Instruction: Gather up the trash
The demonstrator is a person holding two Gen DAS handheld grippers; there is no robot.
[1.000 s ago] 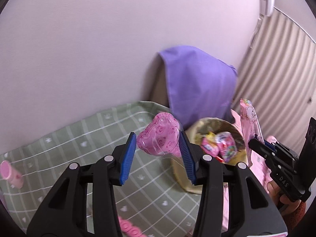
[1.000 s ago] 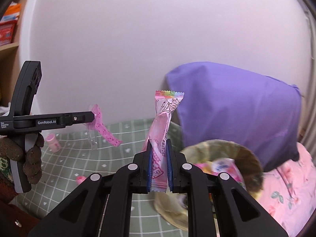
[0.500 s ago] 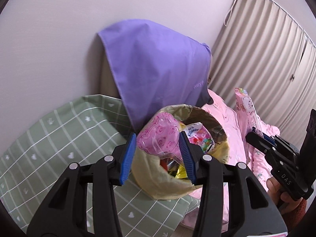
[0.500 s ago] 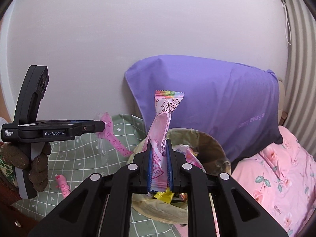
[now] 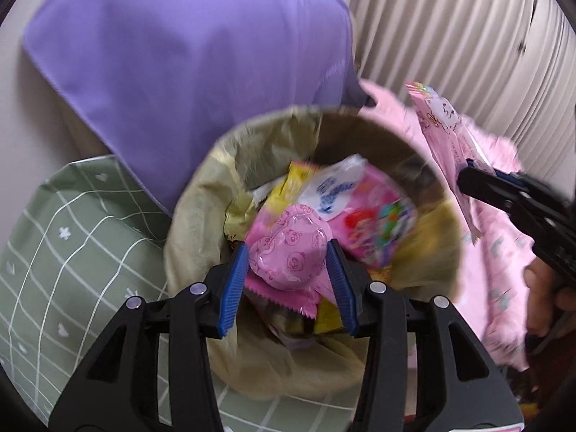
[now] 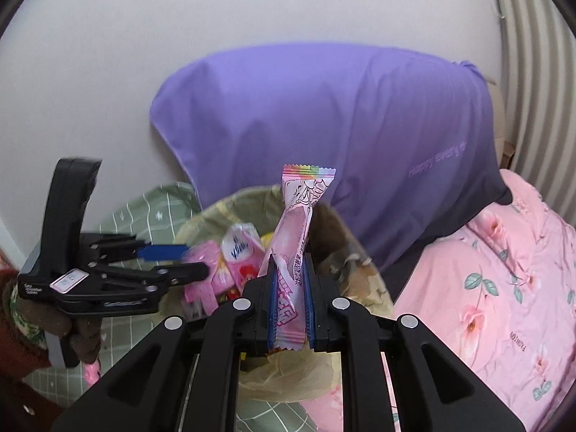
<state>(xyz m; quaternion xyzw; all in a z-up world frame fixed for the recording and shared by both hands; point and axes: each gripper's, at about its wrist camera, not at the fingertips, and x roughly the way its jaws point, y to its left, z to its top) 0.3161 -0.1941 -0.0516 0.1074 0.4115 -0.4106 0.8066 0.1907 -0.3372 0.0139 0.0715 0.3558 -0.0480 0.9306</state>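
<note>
My left gripper is shut on a pink heart-shaped plastic wrapper and holds it over the open mouth of the bin, which is lined with a tan bag and holds several colourful snack wrappers. My right gripper is shut on a long pink snack wrapper that stands upright just at the bin's near rim. The right gripper and its wrapper also show in the left wrist view, at the bin's right side. The left gripper shows in the right wrist view, over the bin.
A purple pillow leans on the wall behind the bin. A pink floral quilt lies to the right. A green checked cloth covers the surface left of the bin. Curtains hang at the back right.
Both grippers have moved toward the bin with their wrappers. The left one now hangs over the bin's opening and tilts down; the right one is closer to the rim.
</note>
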